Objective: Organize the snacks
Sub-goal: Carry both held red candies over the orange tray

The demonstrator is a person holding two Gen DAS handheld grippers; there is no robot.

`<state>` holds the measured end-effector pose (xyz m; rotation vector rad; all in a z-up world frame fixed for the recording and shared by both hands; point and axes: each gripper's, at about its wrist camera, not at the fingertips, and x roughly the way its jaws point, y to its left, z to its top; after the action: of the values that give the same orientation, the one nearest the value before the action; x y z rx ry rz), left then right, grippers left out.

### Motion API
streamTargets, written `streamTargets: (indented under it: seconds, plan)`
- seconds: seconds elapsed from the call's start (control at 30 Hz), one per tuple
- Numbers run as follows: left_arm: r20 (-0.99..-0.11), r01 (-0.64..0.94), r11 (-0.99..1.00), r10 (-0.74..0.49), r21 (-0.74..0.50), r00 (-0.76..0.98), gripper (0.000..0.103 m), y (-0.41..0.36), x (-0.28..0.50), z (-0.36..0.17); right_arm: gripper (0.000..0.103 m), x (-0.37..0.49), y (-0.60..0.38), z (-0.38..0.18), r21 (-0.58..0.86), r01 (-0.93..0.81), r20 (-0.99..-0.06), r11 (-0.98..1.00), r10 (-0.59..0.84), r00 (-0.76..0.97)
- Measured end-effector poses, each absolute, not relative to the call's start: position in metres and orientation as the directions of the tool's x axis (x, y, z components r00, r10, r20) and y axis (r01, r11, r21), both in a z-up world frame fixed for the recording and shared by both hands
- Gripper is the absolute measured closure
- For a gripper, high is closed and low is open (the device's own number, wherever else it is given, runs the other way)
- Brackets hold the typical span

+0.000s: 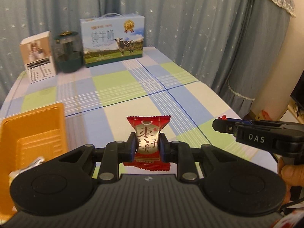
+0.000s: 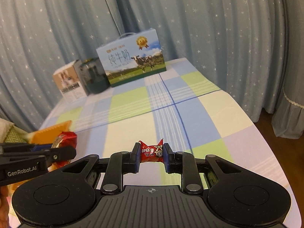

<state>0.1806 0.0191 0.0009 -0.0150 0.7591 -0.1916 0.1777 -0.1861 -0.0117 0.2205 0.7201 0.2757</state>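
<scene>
My left gripper (image 1: 147, 145) is shut on a red snack packet (image 1: 147, 133) with a silver label, held upright above the checked tablecloth. An orange tray (image 1: 34, 133) lies just left of it. My right gripper (image 2: 152, 154) is shut on a small red wrapped candy (image 2: 152, 152), held above the table. In the left wrist view the right gripper (image 1: 222, 125) enters from the right with a bit of red at its tip. In the right wrist view the left gripper (image 2: 62, 155) enters from the left with its red packet (image 2: 64, 138) in front of the orange tray (image 2: 51, 133).
At the table's far end stand a blue milk carton box (image 1: 113, 39), a dark green jar (image 1: 68, 51) and a small white box (image 1: 38, 57). A silver wrapper (image 1: 26, 168) lies by the tray. Curtains hang behind. The table's right edge (image 2: 262, 133) drops to the floor.
</scene>
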Motion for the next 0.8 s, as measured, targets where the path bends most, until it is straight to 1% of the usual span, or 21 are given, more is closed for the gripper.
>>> streamTargets:
  seconds: [0.17,0.37,0.8]
  plan:
    - [-0.670,0.128,0.988,-0.152,-0.085,0.726,0.081,0.035,0.145,0.021,0.079,0.149,-0.163,0.010,0.276,-0.232,-0.598,0.933,0.355,0.718]
    - [-0.661,0.074,0.991,-0.128,-0.110,0.739,0.081,0.058,0.114,0.035,0.079,0.126,-0.134,0.023,0.267,-0.297,-0.590,0.917,0.400,0.702]
    - [-0.656,-0.023,0.995,-0.045,-0.095,0.754,0.081,0.104,0.068,0.038,0.079,0.103,-0.070,0.026,0.238,-0.435,-0.595,0.869,0.484,0.642]
